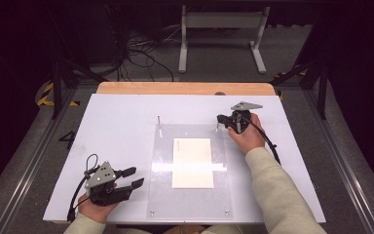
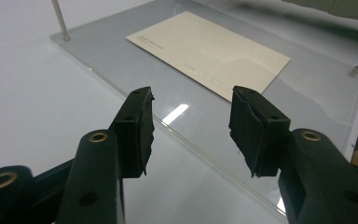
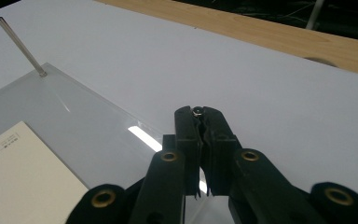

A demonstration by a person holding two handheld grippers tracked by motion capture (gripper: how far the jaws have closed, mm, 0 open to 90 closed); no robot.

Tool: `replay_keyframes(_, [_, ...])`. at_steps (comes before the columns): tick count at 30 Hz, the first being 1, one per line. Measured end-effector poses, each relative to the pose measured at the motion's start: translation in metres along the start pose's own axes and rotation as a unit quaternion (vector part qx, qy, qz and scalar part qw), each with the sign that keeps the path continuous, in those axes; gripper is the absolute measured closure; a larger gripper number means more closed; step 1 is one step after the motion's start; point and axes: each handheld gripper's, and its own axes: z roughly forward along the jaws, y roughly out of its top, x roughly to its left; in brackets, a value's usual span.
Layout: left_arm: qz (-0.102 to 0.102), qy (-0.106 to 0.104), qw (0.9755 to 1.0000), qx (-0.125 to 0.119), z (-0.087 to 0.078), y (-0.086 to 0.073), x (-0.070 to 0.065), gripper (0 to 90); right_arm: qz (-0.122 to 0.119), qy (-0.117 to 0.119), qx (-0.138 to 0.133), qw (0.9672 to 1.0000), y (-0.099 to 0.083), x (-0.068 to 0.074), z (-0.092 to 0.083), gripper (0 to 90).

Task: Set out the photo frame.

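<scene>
White table (image 1: pixel 117 126), dark room. Your right fingers (image 3: pixel 200 122) are clenched on the near-right metal pin (image 3: pixel 197 110) of the clear acrylic plate (image 1: pixel 161 195). Your left fingers (image 2: pixel 140 128) hang released at its left edge. Cream card (image 1: pixel 192 162) lies mid-plate.

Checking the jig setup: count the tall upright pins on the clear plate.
2. The far-left pin stands free at the clear plate's far left corner; the far-right pin stands at the far right corner, clamped in the right gripper.
</scene>
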Motion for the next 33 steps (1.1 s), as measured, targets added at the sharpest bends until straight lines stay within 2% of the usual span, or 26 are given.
replay_keyframes(2, [0.002, 0.003, 1.0, 0.0, -0.002, -0.002, 0.0, 50.2, 0.004, 0.001, 0.004, 1.0, 0.001, -0.001, 0.001, 85.4])
replay_keyframes(4, [-0.006, 0.004, 1.0, -0.002, -0.005, -0.003, 0.0, 50.6, 0.012, 0.004, 0.005, 0.9999, 0.002, -0.003, 0.002, 85.3])
replay_keyframes(9, [-0.006, 0.007, 0.9999, 0.008, -0.008, -0.008, -0.002, 50.2, 0.05, 0.018, 0.0, 0.9986, 0.001, -0.008, 0.006, 85.1])
replay_keyframes(11, [0.003, 0.011, 0.9998, 0.016, -0.008, -0.01, -0.003, 49.5, 0.062, 0.027, -0.001, 0.9977, 0.0, -0.012, 0.008, 84.9])
replay_keyframes(16, [0.018, 0.018, 0.9995, 0.017, -0.009, -0.015, -0.005, 42.8, 0.065, 0.038, 0.003, 0.9971, 0.0, -0.015, 0.009, 84.9])
replay_keyframes(18, [0.035, 0.02, 0.999, 0.021, -0.009, -0.018, -0.007, 39.9, 0.071, 0.045, 0.005, 0.9965, 0.0, -0.018, 0.01, 84.9])
replay_keyframes(19, [0.035, 0.02, 0.999, 0.021, -0.009, -0.018, -0.007, 37.9, 0.071, 0.045, 0.005, 0.9965, 0.0, -0.018, 0.01, 84.9])
replay_keyframes(21, [0.054, 0.02, 0.9979, 0.028, -0.006, -0.02, -0.009, 36.0, 0.077, 0.047, 0.005, 0.9959, 0.001, -0.019, 0.012, 84.9])
replay_keyframes(26, [0.074, 0.02, 0.9965, 0.033, -0.001, -0.021, -0.014, 33.0, 0.096, 0.06, 0.004, 0.9936, 0.001, -0.024, 0.015, 84.8])
replay_keyframes(28, [0.078, 0.026, 0.9963, 0.022, 0.001, -0.021, -0.014, 32.3, 0.106, 0.068, 0.003, 0.9921, 0.0, -0.027, 0.016, 84.7])
replay_keyframes(31, [0.075, 0.015, 0.9971, -0.004, 0.005, -0.02, -0.014, 28.9, 0.116, 0.071, 0.001, 0.9906, 0.0, -0.029, 0.017, 84.5])
replay_keyframes(33, [0.092, 0.012, 0.9955, -0.017, 0.009, -0.018, -0.018, 25.9, 0.123, 0.073, 0.0, 0.9898, -0.001, -0.029, 0.018, 84.5])
